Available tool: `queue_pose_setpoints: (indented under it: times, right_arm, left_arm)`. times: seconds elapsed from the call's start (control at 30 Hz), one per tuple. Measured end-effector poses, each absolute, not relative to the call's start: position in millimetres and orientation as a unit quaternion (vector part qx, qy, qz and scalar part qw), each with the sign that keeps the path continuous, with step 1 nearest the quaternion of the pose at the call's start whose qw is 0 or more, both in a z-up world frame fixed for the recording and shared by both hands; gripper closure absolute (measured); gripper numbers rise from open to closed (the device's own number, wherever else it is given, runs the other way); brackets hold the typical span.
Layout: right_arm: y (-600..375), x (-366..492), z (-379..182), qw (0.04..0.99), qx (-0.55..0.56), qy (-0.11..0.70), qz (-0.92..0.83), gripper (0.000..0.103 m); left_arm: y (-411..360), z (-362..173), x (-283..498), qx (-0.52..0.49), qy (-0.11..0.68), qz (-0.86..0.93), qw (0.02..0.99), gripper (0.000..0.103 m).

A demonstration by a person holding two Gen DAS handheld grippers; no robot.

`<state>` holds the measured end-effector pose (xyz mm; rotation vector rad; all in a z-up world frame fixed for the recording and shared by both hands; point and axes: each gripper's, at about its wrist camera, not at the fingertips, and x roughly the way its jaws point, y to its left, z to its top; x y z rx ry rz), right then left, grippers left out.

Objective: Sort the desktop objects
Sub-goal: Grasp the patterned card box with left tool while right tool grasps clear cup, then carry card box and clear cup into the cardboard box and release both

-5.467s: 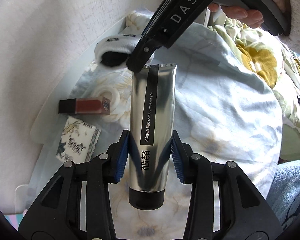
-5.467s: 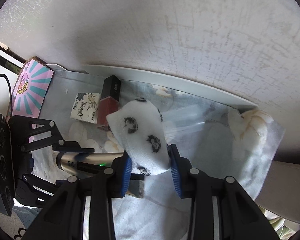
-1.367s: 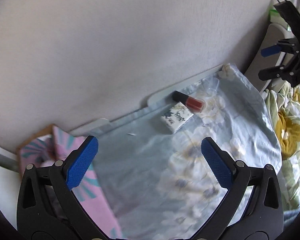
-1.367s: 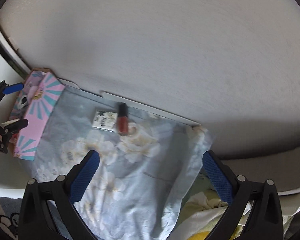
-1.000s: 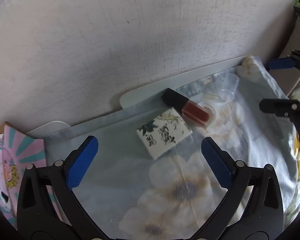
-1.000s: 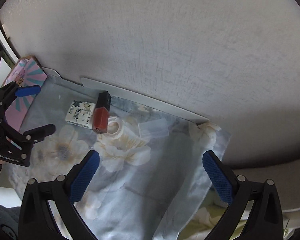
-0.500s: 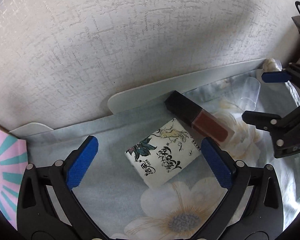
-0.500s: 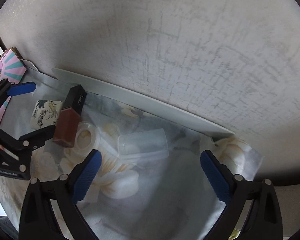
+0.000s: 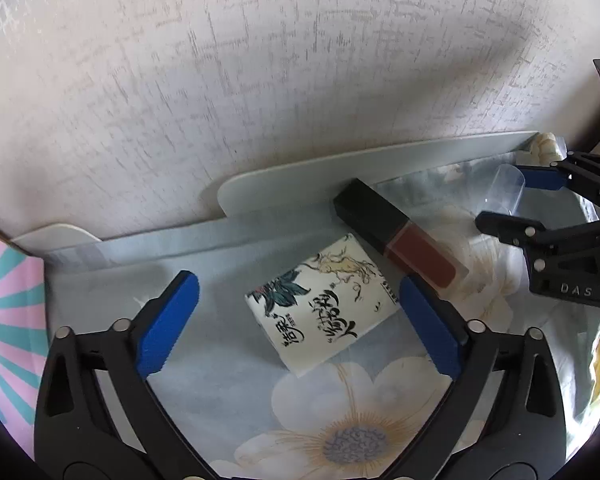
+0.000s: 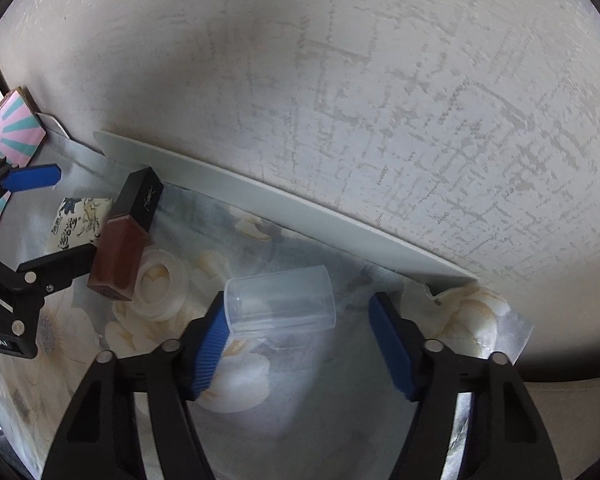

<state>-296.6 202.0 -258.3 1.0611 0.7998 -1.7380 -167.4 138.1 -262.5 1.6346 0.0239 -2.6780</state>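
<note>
While the left gripper (image 9: 296,312) straddles the card pack (image 9: 322,308), its fingers (image 9: 168,322) stand wide and are closing, neither pad touching the pack. That pack lies flat on the floral cloth (image 9: 220,396), with the lip gloss (image 9: 400,236) just beyond it, toward the wall (image 9: 260,80). Further right of the pack, the right gripper (image 10: 300,340) is closing around a clear cap (image 10: 280,300) lying on its side; the left pad touches the cap's open end, the right pad is still apart. A tape roll (image 10: 160,284) sits between gloss and cap.
</note>
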Motion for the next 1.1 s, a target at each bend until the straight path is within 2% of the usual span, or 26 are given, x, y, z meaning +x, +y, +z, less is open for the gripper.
queue_pose_setpoints:
  times: [0.07,0.1,0.13,0.5,0.87,1.1]
  right_arm:
    - [204.4,-297.2,-256.8,0.461,0.432,0.320,-0.706,0.052]
    - [205.8,-297.4,-255.8,0.464,0.433,0.317,-0.704,0.058]
    - [207.1,-297.3,-254.7,0.466,0.433,0.316,-0.704,0.061]
    - [224.5,-293.7,-234.7,0.462,0.422,0.314,-0.714,0.061]
    - [248.9,-277.0,-160.9,0.459,0.440,0.306,-0.709,0.061]
    - [227.4,-255.1,-117.4,0.470,0.433,0.316,-0.701,0.061]
  left_arm:
    - [137.1,-261.6,-163.6,0.517,0.022,-0.855,-0.009,0.020]
    - [137.1,-260.6,-162.0,0.516,0.027,-0.856,-0.014,0.030]
    - [137.7,-259.7,-160.9,0.515,0.026,-0.857,-0.012,0.030]
    - [132.0,-233.4,-141.5,0.498,0.004,-0.867,-0.018,0.033]
    - [95.6,-139.2,-122.8,0.467,0.004,-0.884,-0.016,0.033]
    - [24.6,-93.3,-87.0,0.443,0.026,-0.896,0.015,0.033]
